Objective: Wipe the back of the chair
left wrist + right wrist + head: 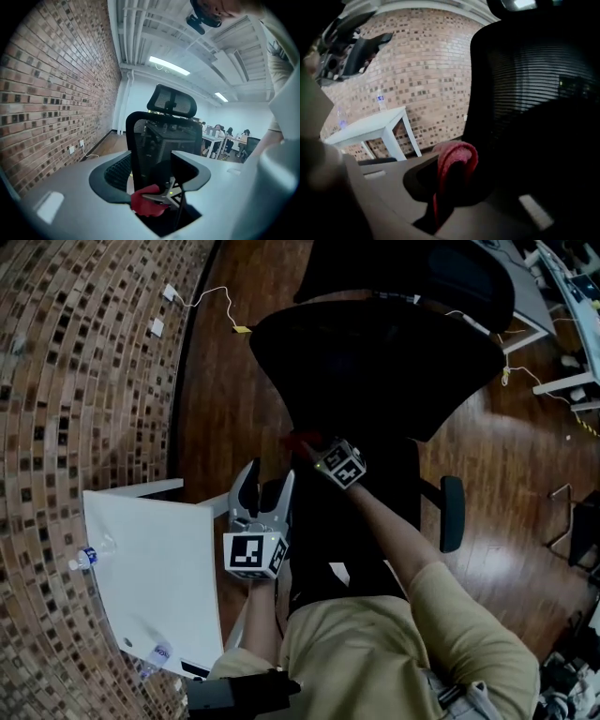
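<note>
A black mesh office chair (pixel 375 362) stands in front of me, with its back (pixel 150 140) facing the grippers. My right gripper (pixel 305 443) is shut on a red cloth (pixel 296 439) and holds it against the lower left part of the chair back. In the right gripper view the cloth (pixel 457 161) is folded between the jaws of that gripper (pixel 450 187), with the dark mesh (pixel 534 84) just beyond. My left gripper (pixel 267 480) hangs open and holds nothing, just behind and left of the cloth (pixel 145 201).
A white table (pixel 150 568) stands at my left against the brick wall (pixel 75 381), with two water bottles (pixel 89 557) beside it. A cable (pixel 216 296) lies on the wood floor by the wall. Desks (pixel 553 296) stand at far right; people sit at distant desks (pixel 225 136).
</note>
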The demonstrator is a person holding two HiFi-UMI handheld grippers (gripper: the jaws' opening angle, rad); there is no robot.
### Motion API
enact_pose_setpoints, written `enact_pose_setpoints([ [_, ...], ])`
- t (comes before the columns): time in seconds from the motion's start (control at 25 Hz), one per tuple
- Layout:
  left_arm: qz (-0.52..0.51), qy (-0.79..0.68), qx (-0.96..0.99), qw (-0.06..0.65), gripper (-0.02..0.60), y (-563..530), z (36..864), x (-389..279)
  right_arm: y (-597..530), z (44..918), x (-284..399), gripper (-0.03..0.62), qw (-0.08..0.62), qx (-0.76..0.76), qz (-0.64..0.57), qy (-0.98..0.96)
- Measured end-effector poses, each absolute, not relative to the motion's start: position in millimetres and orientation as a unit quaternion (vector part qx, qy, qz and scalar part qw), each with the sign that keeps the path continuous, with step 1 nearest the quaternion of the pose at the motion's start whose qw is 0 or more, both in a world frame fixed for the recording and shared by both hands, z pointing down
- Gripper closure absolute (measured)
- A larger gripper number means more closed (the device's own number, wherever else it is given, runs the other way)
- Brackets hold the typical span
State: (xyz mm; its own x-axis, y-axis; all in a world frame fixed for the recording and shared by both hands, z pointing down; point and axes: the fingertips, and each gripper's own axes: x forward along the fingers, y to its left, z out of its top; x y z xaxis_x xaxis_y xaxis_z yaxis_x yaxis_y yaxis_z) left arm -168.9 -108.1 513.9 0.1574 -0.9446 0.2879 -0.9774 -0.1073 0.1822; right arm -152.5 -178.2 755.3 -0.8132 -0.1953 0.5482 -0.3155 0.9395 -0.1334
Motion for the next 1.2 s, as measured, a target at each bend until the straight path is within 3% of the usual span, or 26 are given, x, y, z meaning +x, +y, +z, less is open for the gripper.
enact_pose_setpoints([
  [0.12, 0.055, -0.649, 0.74, 0.168, 0.338, -103, 516, -168, -191, 762, -179, 0.565, 0.271, 0.157, 0.126, -0.941],
  [0.24, 0.059, -0.649, 0.738, 0.174, 0.337, -100, 521, -169, -206, 789, -143, 0.563, 0.35, 0.161, 0.051, -0.921],
  [0.4, 0.058, -0.635, 0.751, 0.174, 0.337, -104, 519, -157, -236, 812, -10, 0.565, 0.444, 0.219, 0.021, -0.869],
  [0.56, 0.055, -0.618, 0.766, 0.169, 0.338, -115, 514, -143, -271, 805, 145, 0.565, 0.46, 0.347, 0.093, -0.812],
  [0.72, 0.054, -0.61, 0.773, 0.167, 0.338, -121, 513, -137, -285, 795, 213, 0.563, 0.459, 0.415, 0.108, -0.778],
  [0.88, 0.054, -0.61, 0.772, 0.171, 0.337, -116, 515, -138, -267, 802, 175, 0.565, 0.388, 0.442, 0.172, -0.791],
  [1.2, 0.07, -0.616, 0.763, 0.185, 0.339, -101, 533, -156, -159, 828, -97, 0.565, 0.301, 0.227, 0.189, -0.907],
])
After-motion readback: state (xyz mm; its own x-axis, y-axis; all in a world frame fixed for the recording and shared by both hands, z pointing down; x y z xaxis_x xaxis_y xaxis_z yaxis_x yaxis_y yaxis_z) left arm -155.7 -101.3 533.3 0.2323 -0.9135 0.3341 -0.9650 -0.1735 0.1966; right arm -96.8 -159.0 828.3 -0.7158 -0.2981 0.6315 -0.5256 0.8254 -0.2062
